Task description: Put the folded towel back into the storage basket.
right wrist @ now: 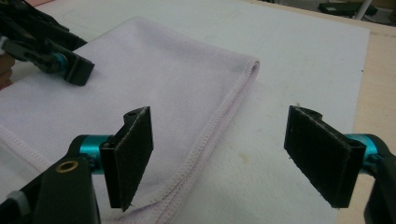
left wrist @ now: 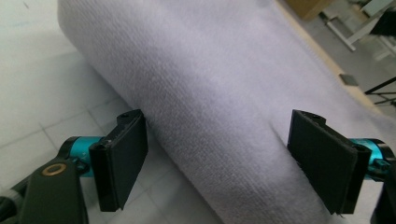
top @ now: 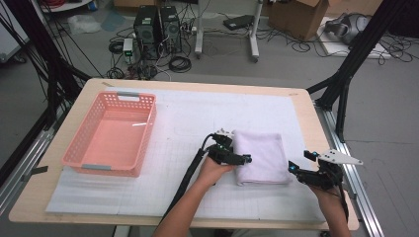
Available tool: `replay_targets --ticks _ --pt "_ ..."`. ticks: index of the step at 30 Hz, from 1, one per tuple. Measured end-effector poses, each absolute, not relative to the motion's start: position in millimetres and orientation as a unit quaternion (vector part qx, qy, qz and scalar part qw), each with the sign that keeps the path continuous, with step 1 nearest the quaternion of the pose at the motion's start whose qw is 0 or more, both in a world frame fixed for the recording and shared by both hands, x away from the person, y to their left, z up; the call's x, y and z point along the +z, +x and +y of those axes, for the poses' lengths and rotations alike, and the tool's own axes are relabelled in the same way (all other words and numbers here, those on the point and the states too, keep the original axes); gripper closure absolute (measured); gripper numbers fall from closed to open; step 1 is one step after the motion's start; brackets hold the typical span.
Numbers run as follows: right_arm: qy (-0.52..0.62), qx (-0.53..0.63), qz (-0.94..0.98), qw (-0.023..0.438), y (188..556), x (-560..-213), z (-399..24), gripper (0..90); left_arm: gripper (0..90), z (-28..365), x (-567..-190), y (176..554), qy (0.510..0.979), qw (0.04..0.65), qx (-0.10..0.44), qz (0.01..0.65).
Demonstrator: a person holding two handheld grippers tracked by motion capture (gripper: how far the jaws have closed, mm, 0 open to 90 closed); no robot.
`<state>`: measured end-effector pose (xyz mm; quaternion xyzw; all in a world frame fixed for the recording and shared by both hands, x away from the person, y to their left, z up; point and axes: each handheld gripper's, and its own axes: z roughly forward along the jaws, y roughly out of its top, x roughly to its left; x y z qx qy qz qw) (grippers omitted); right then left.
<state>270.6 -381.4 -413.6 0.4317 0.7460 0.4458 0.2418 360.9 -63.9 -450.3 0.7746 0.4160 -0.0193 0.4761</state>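
Towel (top: 261,157), folded, is laid on the white mat (top: 197,118) right of the basket (top: 112,133). Left gripper (top: 245,159) is held wide at its edge, right gripper (top: 292,168) wide beside it; nothing is gripped.

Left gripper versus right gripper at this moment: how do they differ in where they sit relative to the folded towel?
The left gripper sits at the folded towel's left edge, its open jaws straddling the thick fold; the right gripper waits off the towel's right edge, nothing between its jaws. In the left gripper view the towel fills the gap between the jaws; in the right gripper view one jaw overlaps the hemmed edge, the other the white mat. Both are wide open, gripping nothing.
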Motion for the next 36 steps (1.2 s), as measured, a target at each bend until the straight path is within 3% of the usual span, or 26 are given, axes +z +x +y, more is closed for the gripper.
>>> replay_targets --ticks 7,13,15,16,21,26,36 --pt "0.43 0.446 0.747 0.241 271 -414 -379 22.9 23.6 -73 -448 355 0.791 0.453 0.024 0.411" --pt "0.429 0.445 0.749 0.24 272 -414 -377 23.0 31.7 -75 -447 352 0.789 0.446 0.039 0.421" --pt "0.429 0.445 0.749 0.24 272 -414 -378 22.9 38.0 -76 -448 351 0.786 0.451 0.027 0.421" --pt "0.429 0.445 0.749 0.24 272 -414 -378 23.0 45.4 -76 -449 350 0.78 0.459 0.013 0.425" --pt "0.432 0.444 0.747 0.24 272 -414 -380 23.0 56.3 -71 -453 353 0.761 0.474 -0.019 0.443" --pt "0.43 0.445 0.748 0.241 272 -414 -378 23.0 65.4 -74 -452 351 0.757 0.473 -0.014 0.45" --pt "0.432 0.447 0.745 0.242 270 -412 -381 23.0 71.5 -60 -449 351 0.772 0.52 -0.001 0.366"
